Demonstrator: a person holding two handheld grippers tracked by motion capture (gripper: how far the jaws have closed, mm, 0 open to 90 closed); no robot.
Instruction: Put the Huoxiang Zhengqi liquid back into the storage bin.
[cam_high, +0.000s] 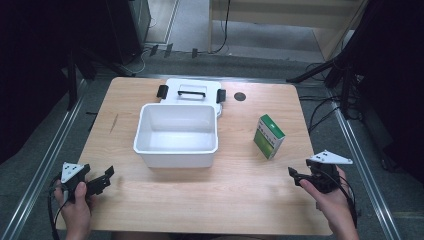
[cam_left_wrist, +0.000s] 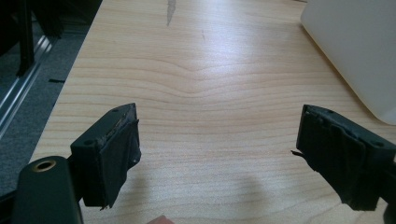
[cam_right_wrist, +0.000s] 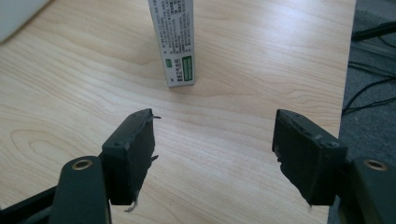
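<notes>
Green-white carton (cam_high: 269, 136) stands upright right of centre in the high view, on the desk (cam_high: 200, 195), well apart from the white bin (cam_high: 176, 135) at centre; bin is open and empty, its lid (cam_high: 192, 91) lying flat behind it toward the upper middle; right tongs (cam_high: 298, 177) at lower right, jaws spread wide, holding nothing, aimed at the carton; in the right gripper view the carton (cam_right_wrist: 175, 42) sits at top centre, narrow side facing the gap; left tongs (cam_high: 103, 180) at lower left, also wide open and empty, bin wall (cam_left_wrist: 355, 46) at upper right of the left gripper view; risks, as I judge: carton is tall and light, so a jaw clipping it on approach would likely tip or slide it; an off-centre pinch could twist it; squeezing hard may crush the cardboard.
</notes>
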